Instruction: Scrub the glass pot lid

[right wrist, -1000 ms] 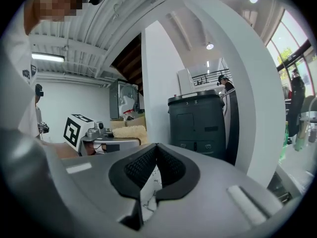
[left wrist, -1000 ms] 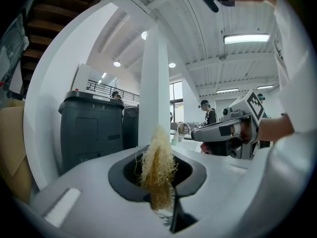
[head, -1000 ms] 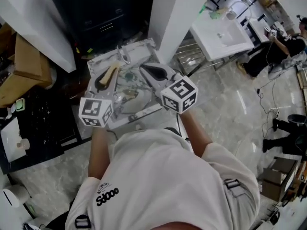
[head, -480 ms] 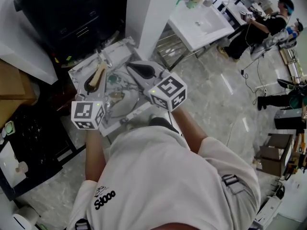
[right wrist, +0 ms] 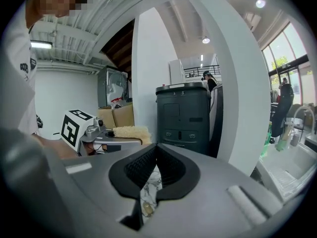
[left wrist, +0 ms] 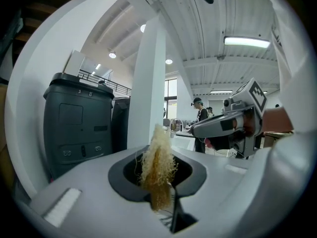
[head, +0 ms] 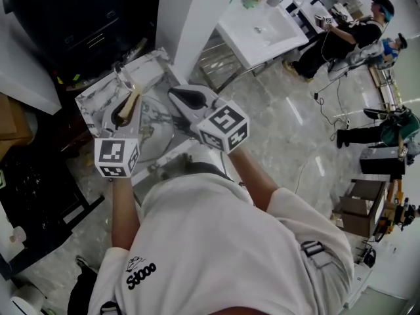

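Note:
My left gripper is shut on a tan, fibrous scrub pad that sticks up between its jaws. Over the marble-topped table my right gripper hangs beside the left one, its jaws closed tip to tip with nothing between them. The glass pot lid shows only faintly, lying on the table below and between the two grippers. In the right gripper view the left gripper and its pad are at the left. Through the right gripper jaws I see only a sliver of marble.
A dark grey bin stands behind the table beside a white pillar. A white sink stand is to the right, with people further off. Cardboard boxes sit at the left.
The view has swung, so the table now sits further up and left. Both grippers stay over it, the left still holding the pad.

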`<state>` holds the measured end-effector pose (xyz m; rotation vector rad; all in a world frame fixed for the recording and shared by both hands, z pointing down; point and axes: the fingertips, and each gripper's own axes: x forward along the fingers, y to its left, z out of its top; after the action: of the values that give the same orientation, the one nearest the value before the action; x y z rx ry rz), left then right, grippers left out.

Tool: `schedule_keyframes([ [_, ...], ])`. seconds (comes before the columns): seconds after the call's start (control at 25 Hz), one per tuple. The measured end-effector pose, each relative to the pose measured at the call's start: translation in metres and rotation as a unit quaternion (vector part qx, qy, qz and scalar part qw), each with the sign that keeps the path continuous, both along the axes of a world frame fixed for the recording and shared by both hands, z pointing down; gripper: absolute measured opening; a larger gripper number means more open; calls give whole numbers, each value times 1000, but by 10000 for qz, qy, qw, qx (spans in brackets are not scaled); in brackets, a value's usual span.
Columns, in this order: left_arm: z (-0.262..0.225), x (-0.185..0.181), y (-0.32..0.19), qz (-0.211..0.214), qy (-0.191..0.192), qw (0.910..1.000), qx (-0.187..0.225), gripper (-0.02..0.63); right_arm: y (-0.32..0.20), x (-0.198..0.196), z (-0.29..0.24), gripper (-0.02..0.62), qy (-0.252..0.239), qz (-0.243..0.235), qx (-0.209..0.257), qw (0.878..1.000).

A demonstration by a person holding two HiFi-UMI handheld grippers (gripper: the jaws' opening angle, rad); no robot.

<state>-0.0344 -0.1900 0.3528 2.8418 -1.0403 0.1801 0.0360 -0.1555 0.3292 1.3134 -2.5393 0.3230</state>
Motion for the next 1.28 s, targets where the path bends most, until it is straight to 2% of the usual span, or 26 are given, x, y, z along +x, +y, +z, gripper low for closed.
schedule_keyframes([
  [0.48, 45, -17, 2, -429, -352, 9975, -434, 61, -7, -12, 48, 3, -63, -349, -547, 9979],
  [0.76, 86, -27, -6, -711, -648, 9922, -791, 61, -23, -16, 91, 3, 57, -590, -865, 9945],
  [1.28, 175, -41, -34, -1208, -1312, 9711, -1588, 61, -52, -18, 163, 2, 40, -993, -1461, 9843],
])
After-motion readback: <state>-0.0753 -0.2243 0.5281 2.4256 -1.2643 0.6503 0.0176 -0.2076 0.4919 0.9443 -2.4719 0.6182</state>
